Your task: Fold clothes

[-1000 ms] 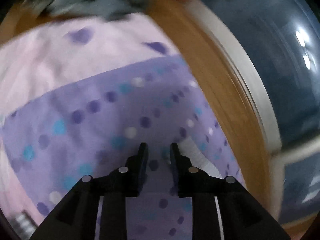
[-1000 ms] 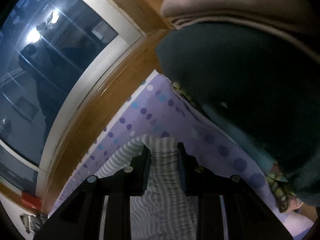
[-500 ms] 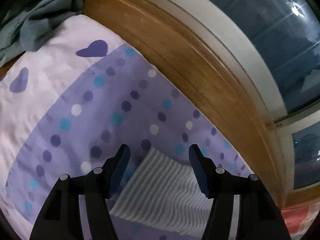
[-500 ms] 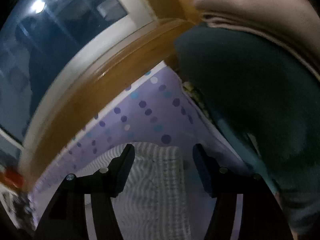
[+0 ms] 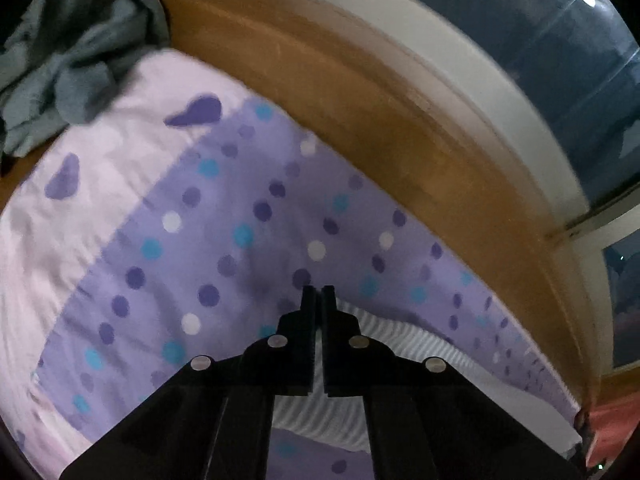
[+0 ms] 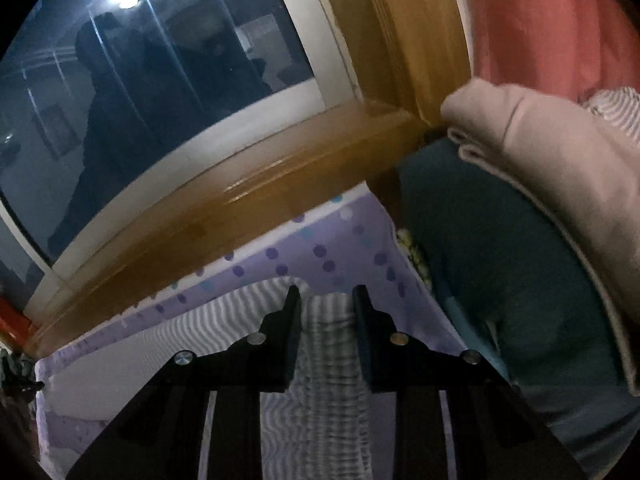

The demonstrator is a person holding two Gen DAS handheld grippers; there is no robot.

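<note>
In the left wrist view a crumpled grey-green garment point(image 5: 68, 64) lies at the upper left, on the pale pink part of the bedsheet point(image 5: 224, 240), whose lilac, dotted band fills the centre. At lower centre the left gripper point(image 5: 318, 294) has just closed, its jaws pressed together on the near edge of the striped garment point(image 5: 404, 344), which spreads to the lower right along the wooden frame point(image 5: 360, 92). In the right wrist view a dark window point(image 6: 120, 80) fills the upper left. At lower centre the right gripper point(image 6: 325, 300) has just closed too, pinching a bunched fold of the same striped cloth. Right of it sits a stack of folded clothes point(image 6: 520, 240).
</note>
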